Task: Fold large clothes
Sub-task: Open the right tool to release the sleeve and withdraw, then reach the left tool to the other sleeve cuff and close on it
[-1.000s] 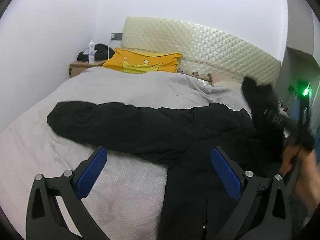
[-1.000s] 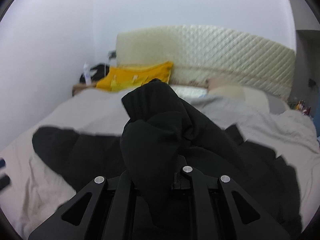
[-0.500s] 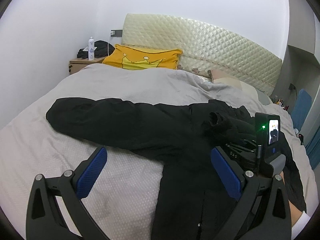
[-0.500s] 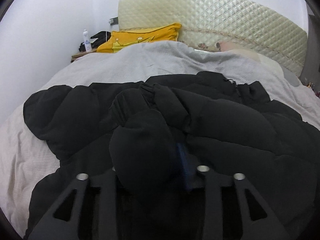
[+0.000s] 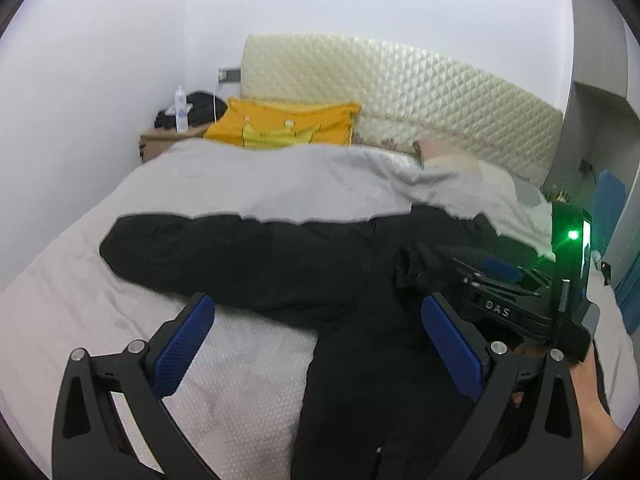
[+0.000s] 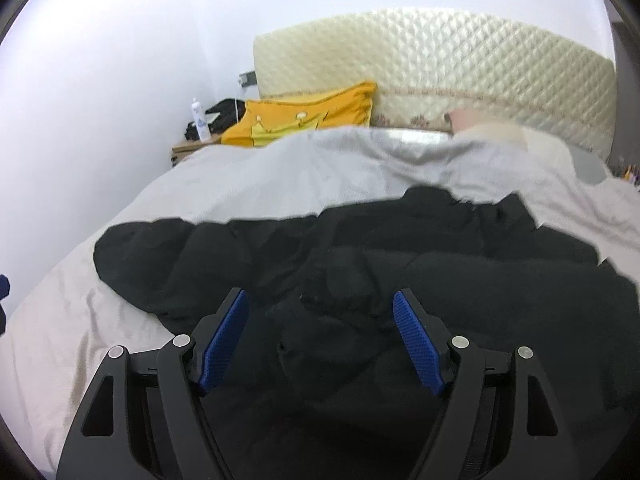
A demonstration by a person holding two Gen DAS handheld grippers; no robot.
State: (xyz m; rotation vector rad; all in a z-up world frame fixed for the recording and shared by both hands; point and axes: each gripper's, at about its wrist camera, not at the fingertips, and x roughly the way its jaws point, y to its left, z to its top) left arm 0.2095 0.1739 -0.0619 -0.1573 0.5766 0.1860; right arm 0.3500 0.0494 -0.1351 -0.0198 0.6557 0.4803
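From the left wrist camera I see my left gripper (image 5: 316, 340) with its blue pads spread wide and nothing between them, as it was half a second ago. It hangs over the black puffer jacket (image 5: 352, 280), which lies flat on the grey bedspread (image 5: 260, 176); one sleeve (image 5: 192, 248) stretches out toward nine o'clock. The right gripper (image 5: 516, 284) has come into sight at three o'clock, above the jacket's right side, a green light glowing on its body. A folded cuff (image 5: 412, 268) sits just left of it, lying loose on the jacket. At twelve o'clock the yellow pillow (image 5: 280, 124) leans on the quilted headboard (image 5: 420, 96), with a bottle (image 5: 181, 110) on the nightstand (image 5: 160, 140) at eleven.

From the right wrist camera, the change is plain: a second ago and half a second ago the fingers were clamped on a bunched black sleeve, and now the right gripper (image 6: 320, 340) stands parted, blue pads (image 6: 224, 336) wide and empty. The jacket (image 6: 440, 280) has dropped back onto the bedspread (image 6: 280, 176), and the released cuff (image 6: 340, 284) lies on the jacket's body at twelve o'clock, just ahead of the fingertips. The outstretched sleeve (image 6: 160, 256) points to ten o'clock.
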